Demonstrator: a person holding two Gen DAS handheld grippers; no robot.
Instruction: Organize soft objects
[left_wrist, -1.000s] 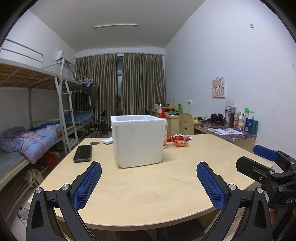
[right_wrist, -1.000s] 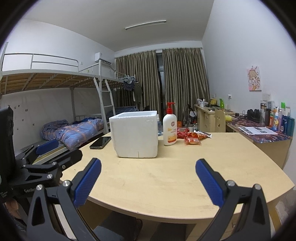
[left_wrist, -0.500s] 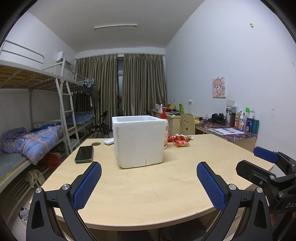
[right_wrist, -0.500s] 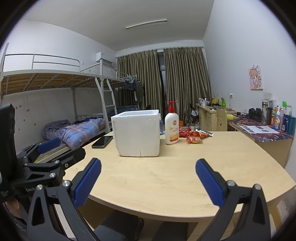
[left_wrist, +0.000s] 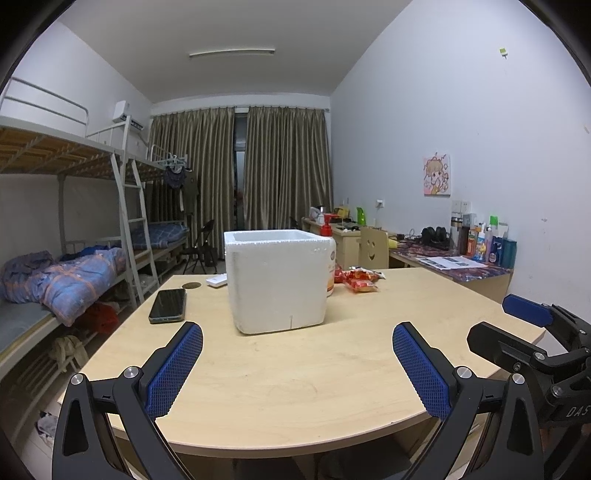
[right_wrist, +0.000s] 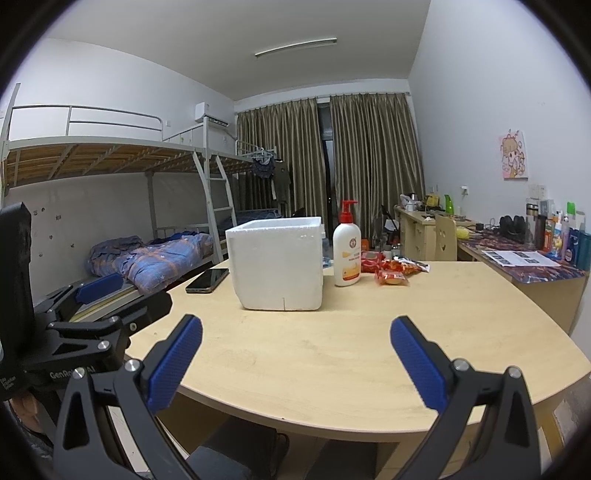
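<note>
A white foam box (left_wrist: 277, 280) stands open-topped in the middle of the wooden table (left_wrist: 295, 376); it also shows in the right wrist view (right_wrist: 275, 266). Red snack packets (left_wrist: 360, 280) lie behind it to the right, also in the right wrist view (right_wrist: 393, 271). My left gripper (left_wrist: 297, 365) is open and empty above the table's near edge. My right gripper (right_wrist: 295, 362) is open and empty, level with it on the right. Both are well short of the box.
A pump bottle (right_wrist: 346, 251) stands right of the box. A black phone (left_wrist: 168, 304) and a small white device (left_wrist: 217, 281) lie left of it. A bunk bed (left_wrist: 55, 266) is on the left, a cluttered desk (left_wrist: 458, 264) along the right wall.
Both grippers have tilted slightly, so the box and table sit a little lower and closer in view. Both stay open and empty.
</note>
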